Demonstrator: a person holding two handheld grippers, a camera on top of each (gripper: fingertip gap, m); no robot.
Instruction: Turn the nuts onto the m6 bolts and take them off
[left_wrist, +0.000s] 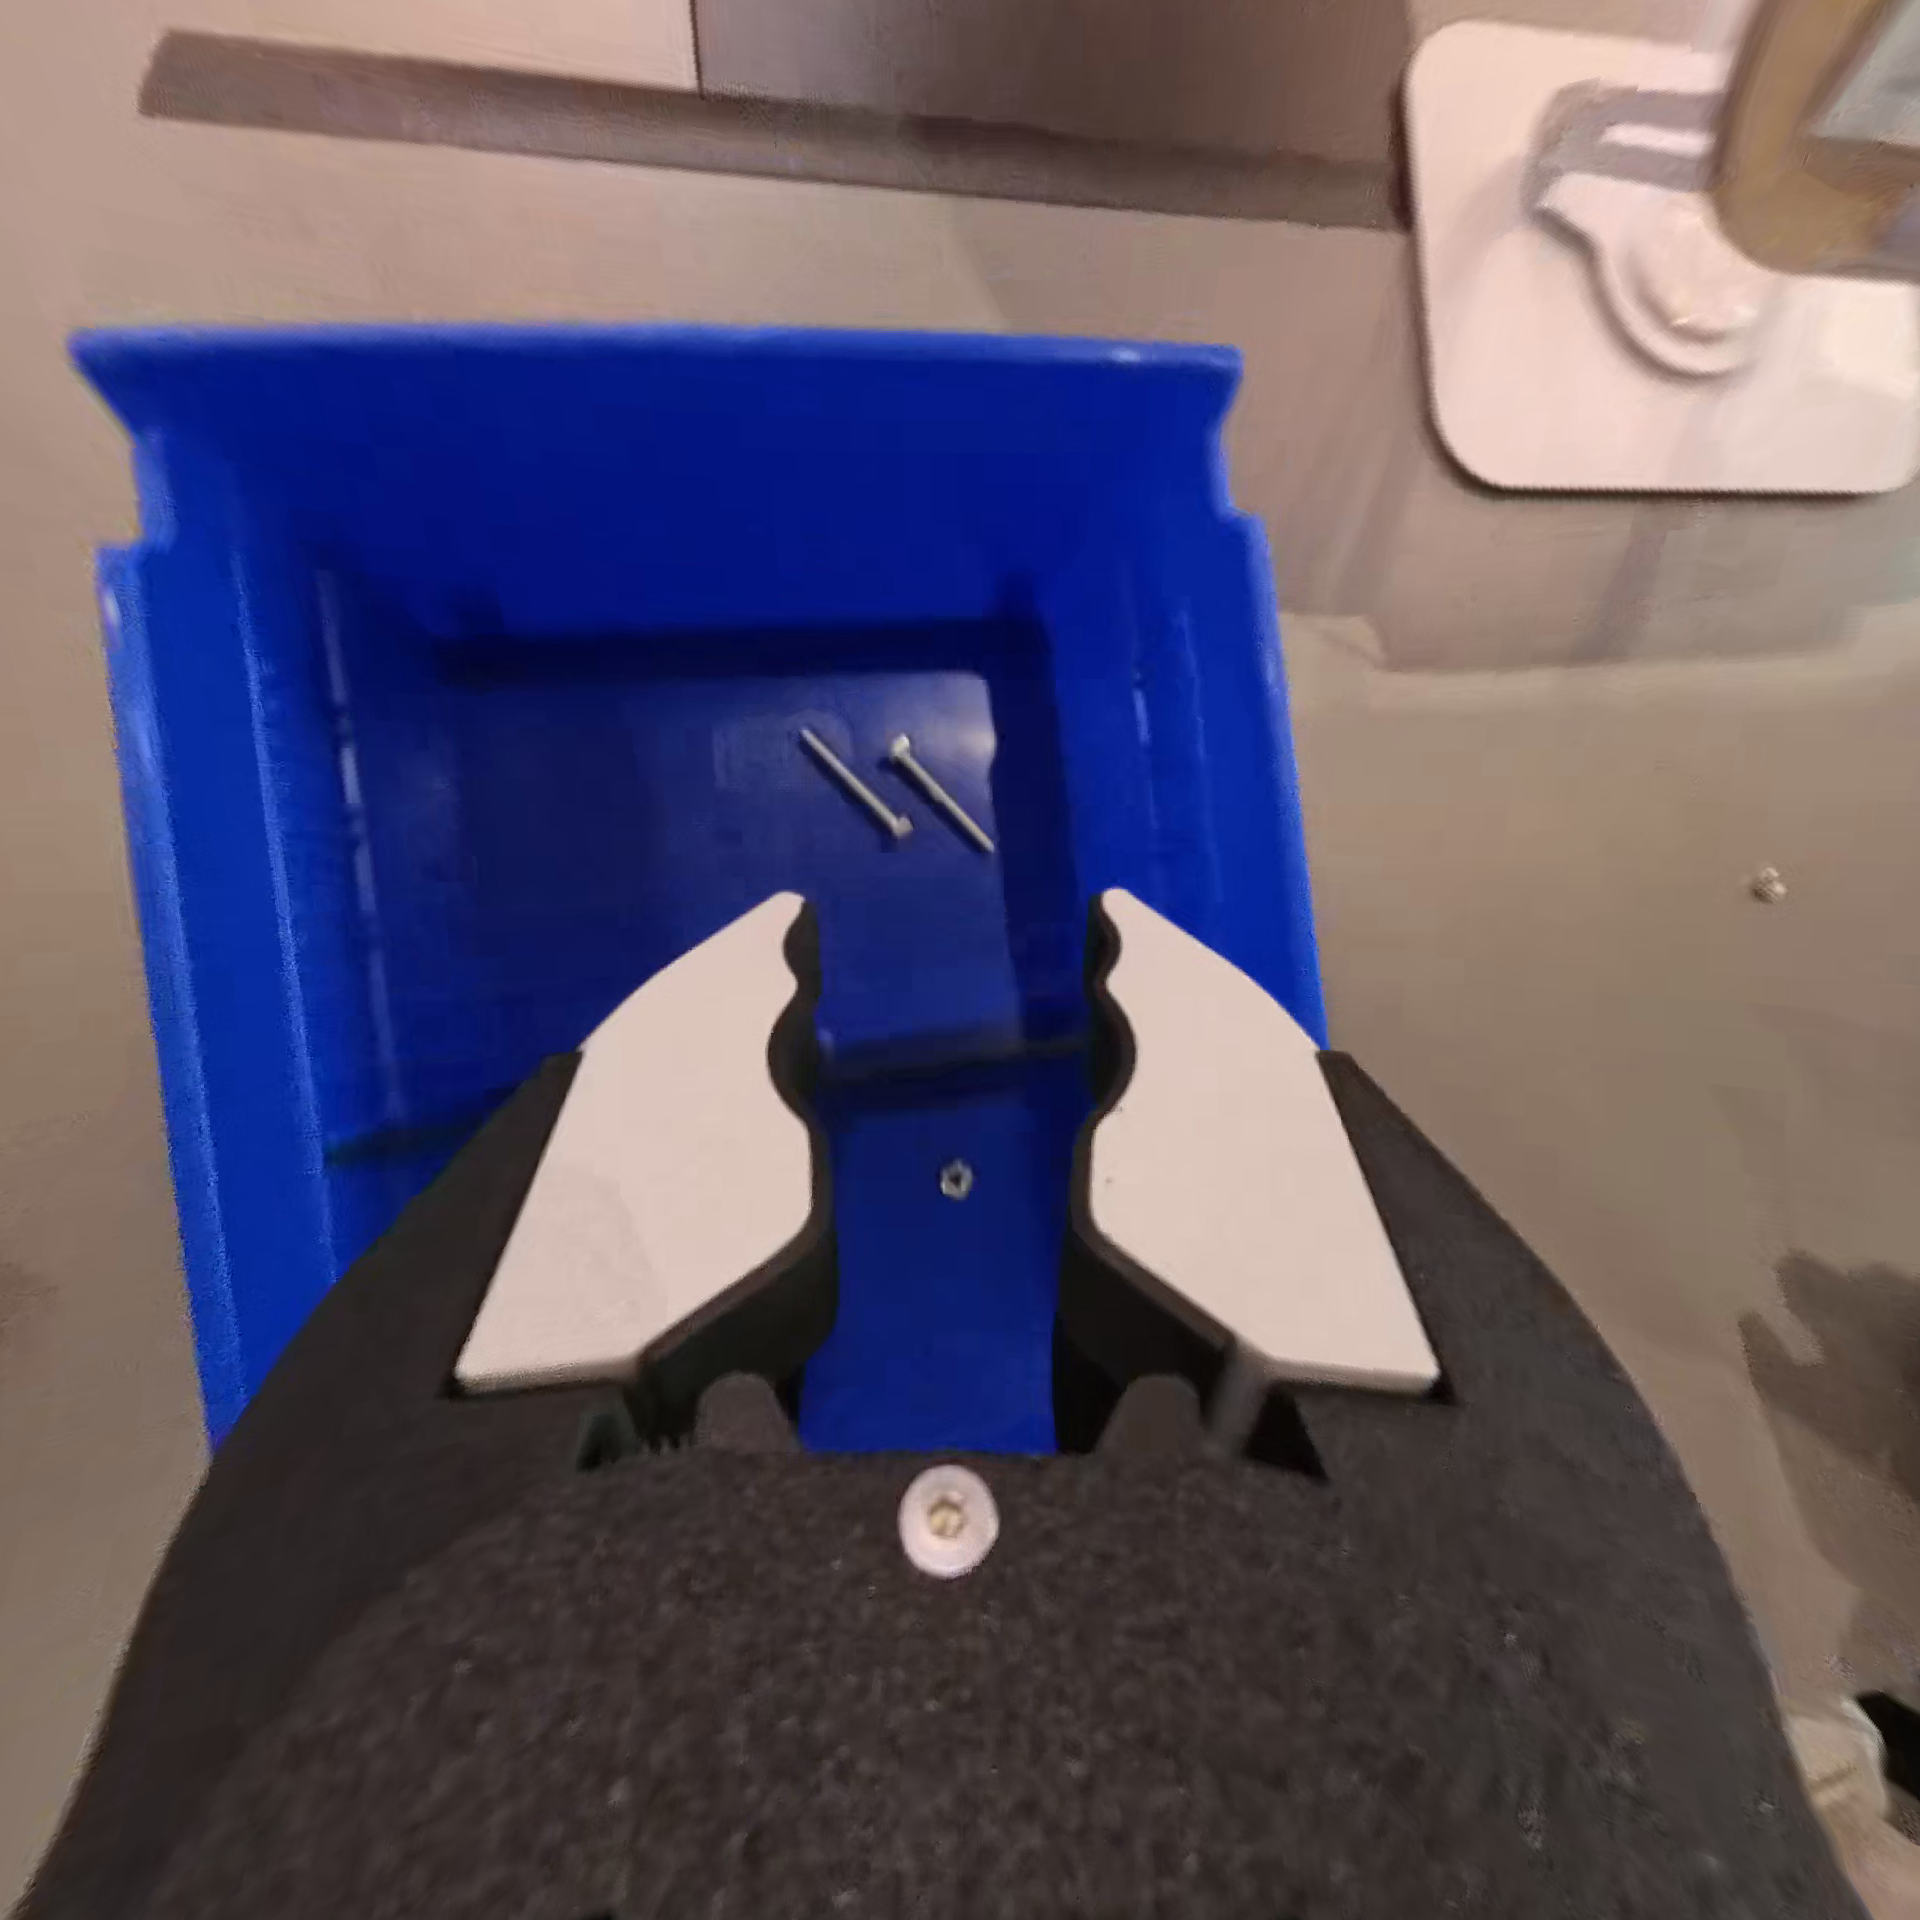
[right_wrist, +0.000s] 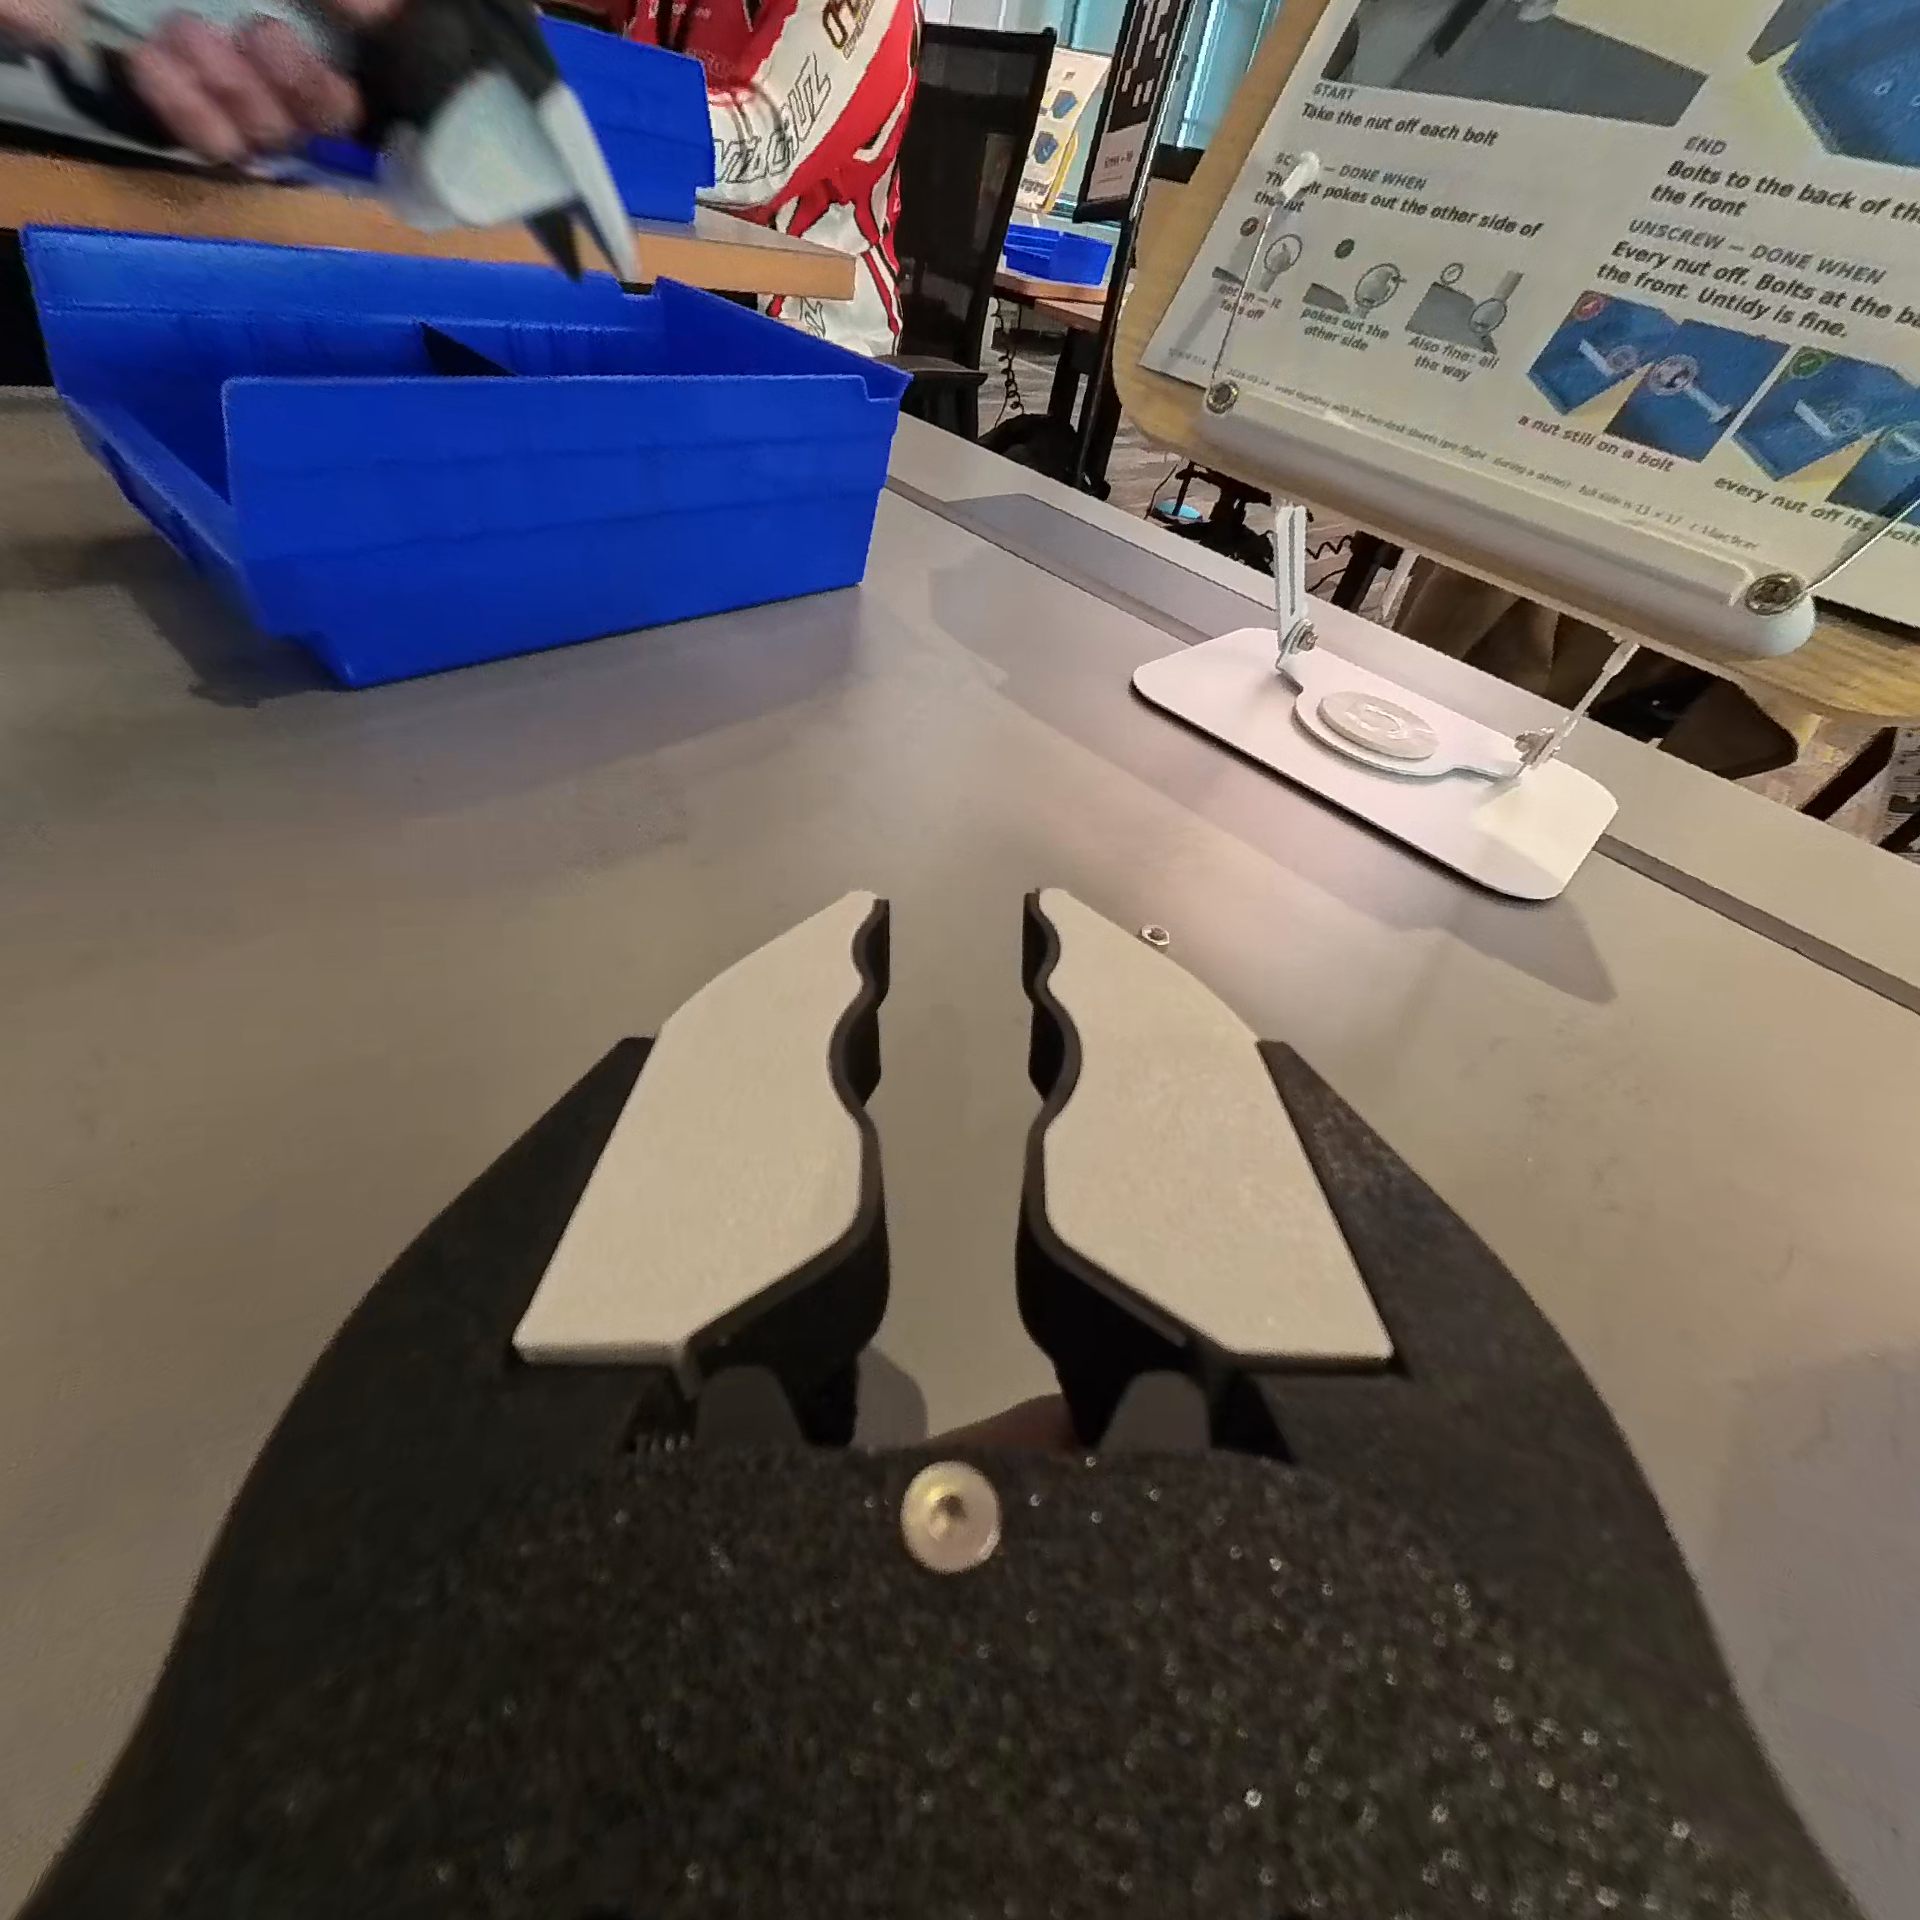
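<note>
Below our left gripper (left_wrist: 951, 904), whose fingers stand wide apart and hold nothing, sits a blue bin (left_wrist: 260, 831) on the grey worktop (left_wrist: 1558, 935). Two slim silver bolts (left_wrist: 899, 790) lie side by side at the far right of the bin floor, and one small nut (left_wrist: 954, 1179) rests in the near compartment, seen between the fingers but untouched. A second nut (right_wrist: 1153, 935) lies loose on the worktop, just beside the right gripper (right_wrist: 956, 909), whose fingers are narrowly parted over bare worktop and grip nothing.

We judge all these parts to be light, hard steel: stiff, not fragile, but smooth and apt to roll or skid (the nuts especially, being tiny and flat). A bolt is best taken across the middle of its shank, so its threaded end stays free. A nut wants pinching across two opposite flats, squarely, or it may flip away.
</note>
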